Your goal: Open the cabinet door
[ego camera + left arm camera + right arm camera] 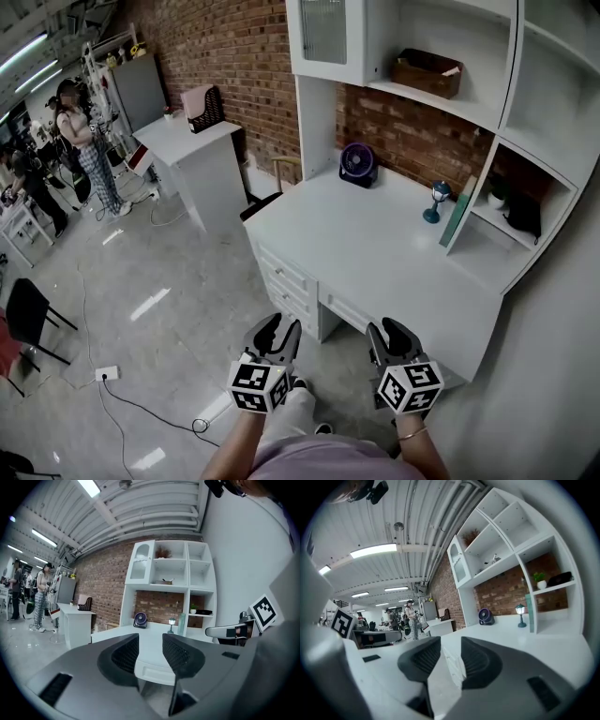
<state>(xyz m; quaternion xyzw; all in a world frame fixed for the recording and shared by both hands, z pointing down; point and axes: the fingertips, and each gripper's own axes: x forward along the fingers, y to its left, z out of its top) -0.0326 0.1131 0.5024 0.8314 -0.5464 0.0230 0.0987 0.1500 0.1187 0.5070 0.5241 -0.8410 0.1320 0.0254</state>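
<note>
The cabinet door (pixel 326 33) is a white-framed glass door, shut, at the top left of the white shelf unit over the desk. It also shows far off in the left gripper view (pixel 139 564) and the right gripper view (pixel 459 566). My left gripper (pixel 284 328) is held in front of the desk's near edge, well below and short of the door, its jaws open with nothing between them (pixel 151 648). My right gripper (pixel 394 330) hangs beside it at the same height, also open and empty (pixel 451 656).
The white desk (pixel 375 253) carries a small purple fan (pixel 357 162) and a blue lamp (pixel 433 202); drawers (pixel 286 281) face its left front. A brown box (pixel 427 72) sits on a shelf. A white counter (pixel 187 141), people (pixel 84 141), a black chair (pixel 28 309) stand left.
</note>
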